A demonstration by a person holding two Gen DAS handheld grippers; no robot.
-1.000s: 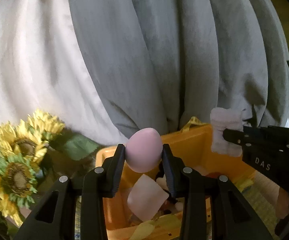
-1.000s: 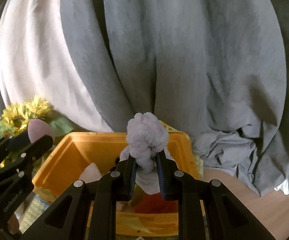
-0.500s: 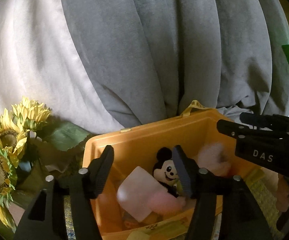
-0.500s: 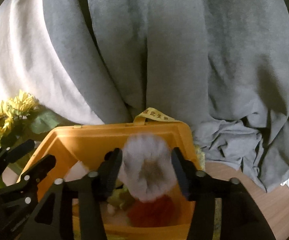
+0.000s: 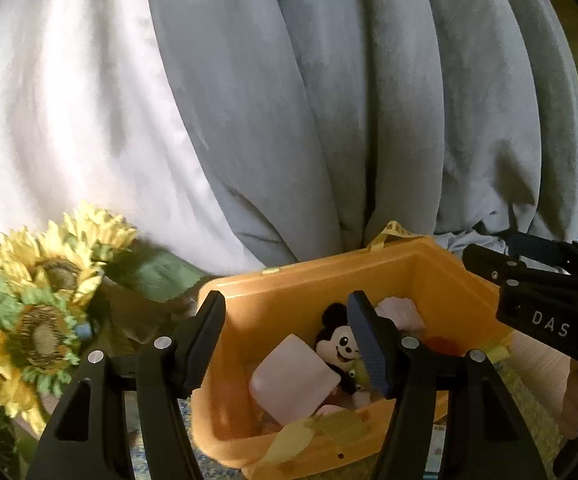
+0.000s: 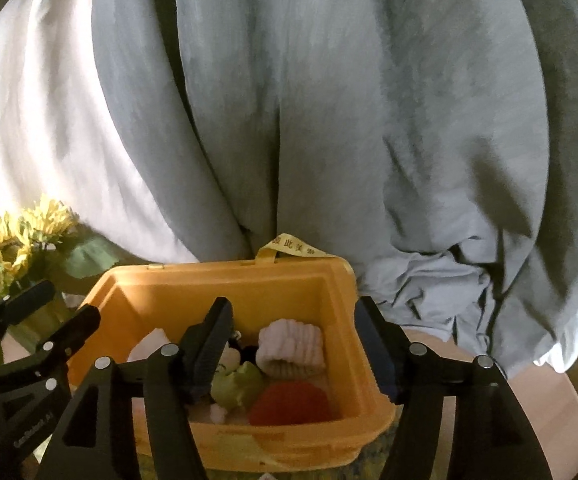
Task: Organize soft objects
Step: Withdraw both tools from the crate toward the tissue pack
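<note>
An orange plastic bin (image 5: 301,292) (image 6: 225,280) holds several soft toys. In the left wrist view I see a Mickey Mouse plush (image 5: 339,344), a pale pink square sponge (image 5: 293,380) and a fluffy pale roll (image 5: 403,314). In the right wrist view the fluffy rolled cloth (image 6: 291,346) lies in the bin beside a red soft ball (image 6: 289,402) and a green plush (image 6: 235,386). My left gripper (image 5: 287,340) is open and empty above the bin's left part; it also shows in the right wrist view (image 6: 49,312). My right gripper (image 6: 295,348) is open and empty above the bin; it shows at the right of the left wrist view (image 5: 529,268).
Artificial sunflowers (image 5: 45,304) (image 6: 9,248) stand left of the bin. Grey and white draped cloth (image 5: 289,100) hangs behind it. A wooden surface (image 6: 549,412) shows at the right. A patterned mat (image 5: 529,400) lies under the bin.
Both grippers opened. The pink egg dropped from the left gripper and the fluffy cloth from the right gripper into the bin. Both grippers now stand wide open over it.
</note>
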